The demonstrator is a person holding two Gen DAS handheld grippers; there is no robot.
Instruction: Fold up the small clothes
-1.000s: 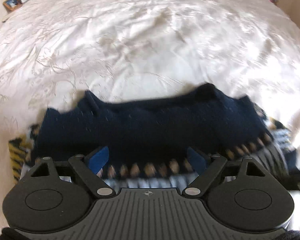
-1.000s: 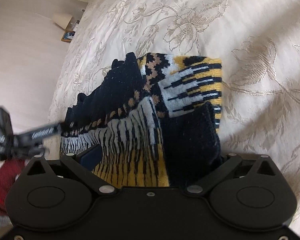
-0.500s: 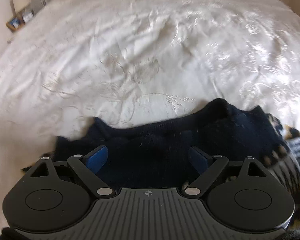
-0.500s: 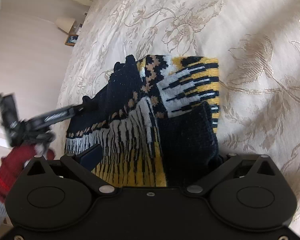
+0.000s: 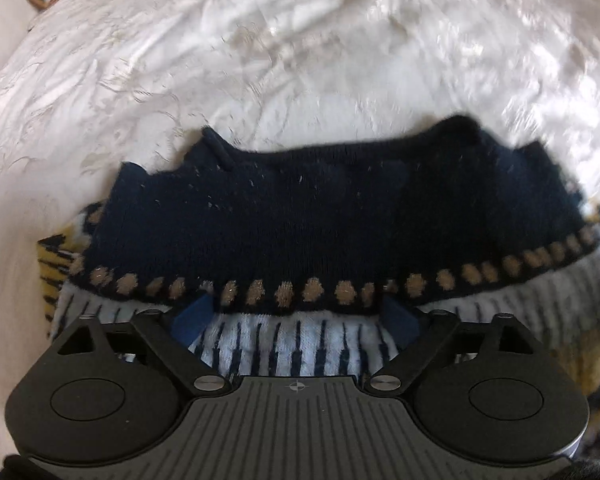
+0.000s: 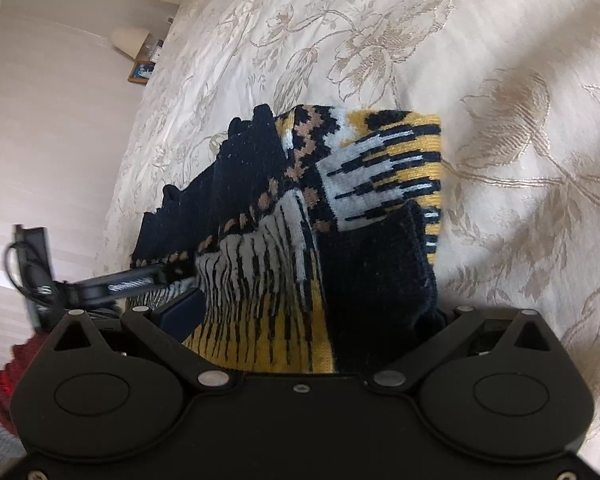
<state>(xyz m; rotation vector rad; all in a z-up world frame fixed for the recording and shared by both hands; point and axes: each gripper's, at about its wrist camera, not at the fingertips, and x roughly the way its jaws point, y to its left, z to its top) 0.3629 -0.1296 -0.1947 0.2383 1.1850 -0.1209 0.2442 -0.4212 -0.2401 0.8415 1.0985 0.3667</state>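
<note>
A small knitted sweater (image 5: 300, 220), navy with tan dots over white, black and yellow stripes, lies folded on a cream floral bedspread (image 5: 260, 60). My left gripper (image 5: 296, 316) hovers open just above its striped part, blue pads either side and nothing pinched. In the right wrist view the same sweater (image 6: 260, 260) fills the space in front of my right gripper (image 6: 308, 312). Its jaws stand wide, the left pad bare beside the stripes and the right fingertip hidden behind a navy fold. One of the left gripper's fingers (image 6: 136, 282) reaches the sweater's left edge.
The bedspread (image 6: 500, 120) stretches far beyond the sweater on all sides. A bedside table with a lamp (image 6: 130, 42) and a picture frame (image 6: 142, 72) stands by the pale wall at the left. A person's red sleeve (image 6: 4, 376) shows at the lower left.
The left gripper swung up away from the sweater, then came back down closer over its dotted band and stripes. The right gripper and the sweater have kept still.
</note>
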